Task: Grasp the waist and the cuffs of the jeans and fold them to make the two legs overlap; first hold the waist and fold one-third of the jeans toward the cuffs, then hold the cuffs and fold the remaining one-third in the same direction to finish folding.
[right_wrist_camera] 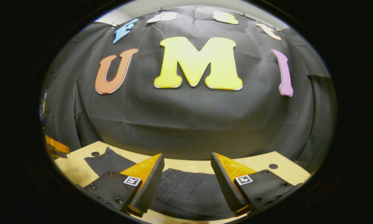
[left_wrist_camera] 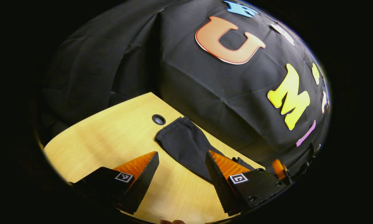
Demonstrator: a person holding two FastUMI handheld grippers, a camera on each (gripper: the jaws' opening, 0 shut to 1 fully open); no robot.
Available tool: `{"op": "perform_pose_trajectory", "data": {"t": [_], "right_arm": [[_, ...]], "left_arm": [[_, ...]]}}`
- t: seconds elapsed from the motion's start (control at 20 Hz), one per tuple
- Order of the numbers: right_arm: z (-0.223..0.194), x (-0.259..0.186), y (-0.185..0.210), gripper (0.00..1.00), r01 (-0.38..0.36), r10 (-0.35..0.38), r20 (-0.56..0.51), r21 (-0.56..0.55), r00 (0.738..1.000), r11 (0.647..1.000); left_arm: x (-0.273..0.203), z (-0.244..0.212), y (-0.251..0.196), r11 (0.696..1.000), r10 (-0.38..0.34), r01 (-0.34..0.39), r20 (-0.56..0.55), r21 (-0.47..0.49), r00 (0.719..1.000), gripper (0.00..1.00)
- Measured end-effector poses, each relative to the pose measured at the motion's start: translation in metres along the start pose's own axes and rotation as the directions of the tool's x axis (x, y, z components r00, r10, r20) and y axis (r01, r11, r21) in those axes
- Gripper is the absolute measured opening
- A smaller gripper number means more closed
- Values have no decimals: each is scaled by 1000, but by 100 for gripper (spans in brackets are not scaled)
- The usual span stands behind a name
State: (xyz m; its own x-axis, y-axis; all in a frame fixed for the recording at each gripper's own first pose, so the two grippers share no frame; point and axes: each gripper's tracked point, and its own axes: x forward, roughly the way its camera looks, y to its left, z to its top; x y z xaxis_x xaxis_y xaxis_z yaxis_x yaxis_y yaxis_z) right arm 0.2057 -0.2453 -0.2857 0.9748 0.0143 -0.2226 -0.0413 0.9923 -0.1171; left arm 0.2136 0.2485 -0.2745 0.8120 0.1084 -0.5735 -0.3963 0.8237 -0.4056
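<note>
Between my wide-open right gripper (right_wrist_camera: 187,182) fingers lay the jeans (right_wrist_camera: 186,193) waist; left gripper (left_wrist_camera: 181,174), equally wide, needed the cuff (left_wrist_camera: 177,130).

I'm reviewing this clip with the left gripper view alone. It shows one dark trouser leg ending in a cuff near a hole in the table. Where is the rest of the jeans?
Observer: In the right gripper view, the wide seamed upper part of the jeans lies flat on the table, just ahead of the right tool.
Operator: Is that tool gripping it?
Observer: No. Its fingers stand apart, with nothing pressed between them.
Operator: Anything else on that side?
Observer: A second hole in the table top, to the right of the jeans.
</note>
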Motion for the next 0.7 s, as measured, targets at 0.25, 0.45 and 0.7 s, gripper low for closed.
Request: {"op": "perform_pose_trajectory", "data": {"t": [0.25, 0.45, 0.7], "right_arm": [[29, -44, -47, 90, 31, -30, 48, -18, 998, 999], [44, -61, -76, 90, 60, -59, 65, -22, 996, 998], [66, -60, -99, 90, 82, -81, 98, -3, 992, 997]], "left_arm": [[48, 0, 11, 999, 39, -39, -24, 12, 999, 97], [91, 8, 32, 990, 117, -114, -34, 82, 992, 97], [125, 9, 46, 958, 192, -175, -53, 227, 980, 98]]}}
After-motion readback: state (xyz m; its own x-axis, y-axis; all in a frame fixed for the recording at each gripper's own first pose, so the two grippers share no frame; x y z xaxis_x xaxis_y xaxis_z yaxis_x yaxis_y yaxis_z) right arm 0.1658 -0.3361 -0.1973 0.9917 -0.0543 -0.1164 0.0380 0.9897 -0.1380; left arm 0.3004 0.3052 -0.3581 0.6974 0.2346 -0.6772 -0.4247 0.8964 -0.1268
